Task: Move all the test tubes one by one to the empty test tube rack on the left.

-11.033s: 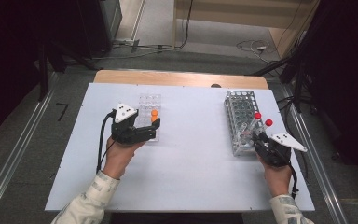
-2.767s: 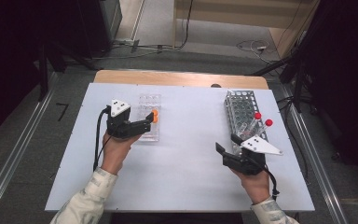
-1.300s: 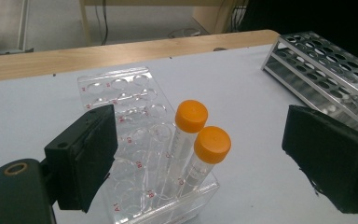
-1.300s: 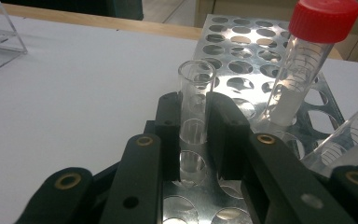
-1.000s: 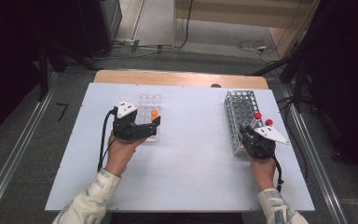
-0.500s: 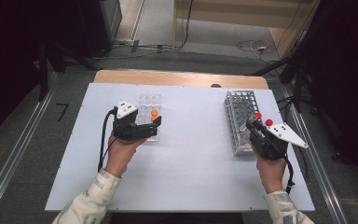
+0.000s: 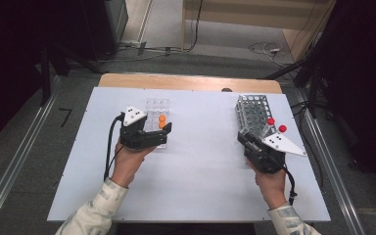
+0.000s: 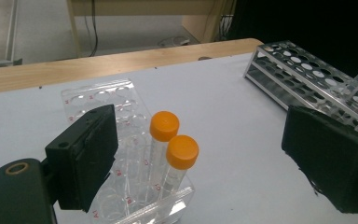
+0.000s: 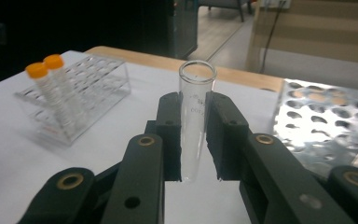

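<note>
The right gripper (image 9: 196, 140) clamped an uncapped glass tube (image 9: 195, 116) upright above the table (image 7: 200, 171), beside the metal rack (image 7: 252, 112). The left gripper (image 8: 214, 158) gaped wide around two orange-capped tubes (image 8: 172, 149) in the clear rack (image 8: 121, 116).

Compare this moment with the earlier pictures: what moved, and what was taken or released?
The right gripper went back to the metal rack and now lifts away, shut on an uncapped glass tube. The left gripper stays open around the clear rack with its orange-capped tubes.
</note>
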`<state>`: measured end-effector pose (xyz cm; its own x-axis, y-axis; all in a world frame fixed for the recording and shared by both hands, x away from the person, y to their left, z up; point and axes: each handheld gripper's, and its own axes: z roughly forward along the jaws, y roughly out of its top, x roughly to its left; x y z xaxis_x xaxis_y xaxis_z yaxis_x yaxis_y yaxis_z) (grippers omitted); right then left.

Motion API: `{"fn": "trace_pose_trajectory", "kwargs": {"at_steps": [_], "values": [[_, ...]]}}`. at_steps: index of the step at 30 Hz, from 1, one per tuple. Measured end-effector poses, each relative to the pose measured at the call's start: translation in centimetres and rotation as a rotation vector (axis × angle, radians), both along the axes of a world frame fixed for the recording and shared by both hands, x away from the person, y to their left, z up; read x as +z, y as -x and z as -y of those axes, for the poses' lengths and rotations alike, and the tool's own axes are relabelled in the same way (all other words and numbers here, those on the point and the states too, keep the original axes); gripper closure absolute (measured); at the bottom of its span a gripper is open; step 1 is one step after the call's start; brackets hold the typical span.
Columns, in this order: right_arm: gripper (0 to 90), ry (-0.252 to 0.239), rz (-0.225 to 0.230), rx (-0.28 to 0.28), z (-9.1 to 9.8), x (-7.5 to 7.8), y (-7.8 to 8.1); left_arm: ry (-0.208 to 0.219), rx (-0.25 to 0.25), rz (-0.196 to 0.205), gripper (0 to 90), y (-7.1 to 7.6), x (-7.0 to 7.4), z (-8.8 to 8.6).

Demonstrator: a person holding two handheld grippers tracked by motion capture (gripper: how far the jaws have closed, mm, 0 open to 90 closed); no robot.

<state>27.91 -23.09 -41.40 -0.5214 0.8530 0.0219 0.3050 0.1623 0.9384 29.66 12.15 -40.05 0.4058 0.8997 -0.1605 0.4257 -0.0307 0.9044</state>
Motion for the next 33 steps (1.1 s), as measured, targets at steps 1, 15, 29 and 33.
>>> {"fn": "trace_pose_trajectory", "kwargs": {"at_steps": [1,15,29,33], "values": [[73.0,0.005,-0.007,0.014,-0.4,-0.2,0.0,-0.002,-0.006,0.001,11.2,0.1,0.0,0.1],[73.0,0.089,-0.058,0.171,-6.2,-2.9,1.1,-0.063,-0.202,0.009,13.1,2.4,-0.1,5.6],[73.0,0.102,-0.077,0.214,-8.0,-3.5,1.5,-0.07,-0.285,0.005,19.8,3.2,-1.1,8.1],[73.0,0.103,-0.078,0.225,-8.5,-3.6,1.6,-0.066,-0.306,0.017,32.4,3.4,-1.3,8.2]]}}
